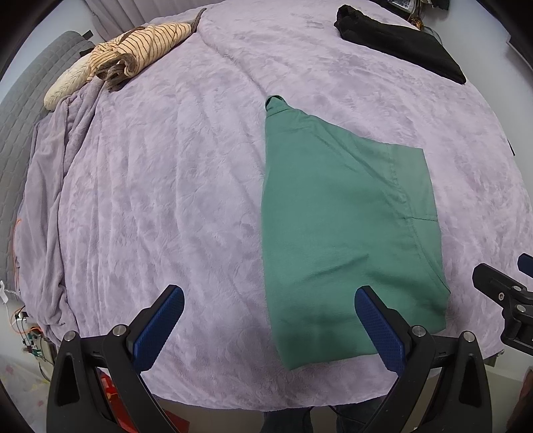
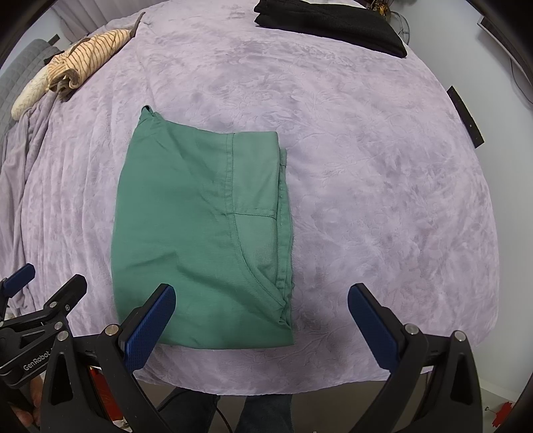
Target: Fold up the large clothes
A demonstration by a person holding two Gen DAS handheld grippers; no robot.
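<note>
A green garment point(image 1: 339, 233) point(image 2: 200, 233) lies folded into a flat rectangle on the lilac blanket point(image 1: 166, 183) point(image 2: 383, 183), near the bed's front edge. A pocket seam and a hem show along its right side. My left gripper point(image 1: 266, 319) hovers open over the garment's near left corner, holding nothing. My right gripper point(image 2: 263, 316) hovers open above the garment's near right corner, also with nothing in it. The right gripper point(image 1: 506, 299) shows at the right edge of the left wrist view, and the left gripper point(image 2: 36, 299) at the left edge of the right wrist view.
A striped beige garment point(image 1: 140, 50) point(image 2: 83, 56) lies bunched at the far left. A folded black garment point(image 1: 399, 40) point(image 2: 333, 23) rests at the far right. A grey padded headboard point(image 1: 23, 116) borders the left side. Floor and a person's legs point(image 2: 260, 413) show below the bed edge.
</note>
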